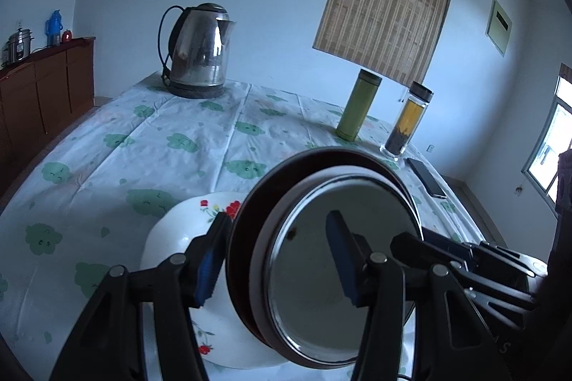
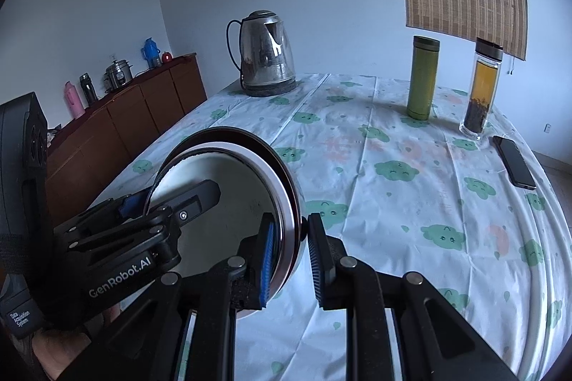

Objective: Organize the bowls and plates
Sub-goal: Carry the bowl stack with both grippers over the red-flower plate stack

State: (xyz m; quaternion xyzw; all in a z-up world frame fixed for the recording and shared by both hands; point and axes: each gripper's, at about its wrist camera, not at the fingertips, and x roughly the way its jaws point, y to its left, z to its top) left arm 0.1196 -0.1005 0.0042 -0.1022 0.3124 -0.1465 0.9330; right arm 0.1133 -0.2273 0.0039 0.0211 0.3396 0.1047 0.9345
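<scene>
Both grippers are gripping one steel bowl (image 1: 339, 277), which is being held off the table (image 2: 393, 188) and tipped so its hollow is facing the cameras. The left gripper (image 1: 282, 259) is clenching the bowl's left side: one blue-padded finger (image 1: 211, 263) is pressing on the dark outer wall while the other is sitting inside the hollow. The right gripper (image 2: 291, 259) is clamping the opposite rim, with one pad inside the bowl and the other against the shiny outside, the jaws standing narrow around the thin wall. In the right wrist view, the left gripper (image 2: 171, 202) is reaching into the bowl from the left of the right fingers. Below and to the left of the left fingers, a white plate with red flowers (image 1: 186, 238) is lying on the cloud-patterned tablecloth. Well beyond the fingertips, a kettle (image 1: 198, 50) is standing at the table's far edge; further right, a green flask (image 1: 357, 105), a glass tea bottle (image 1: 407, 120) and a phone (image 1: 427, 177) are resting.
</scene>
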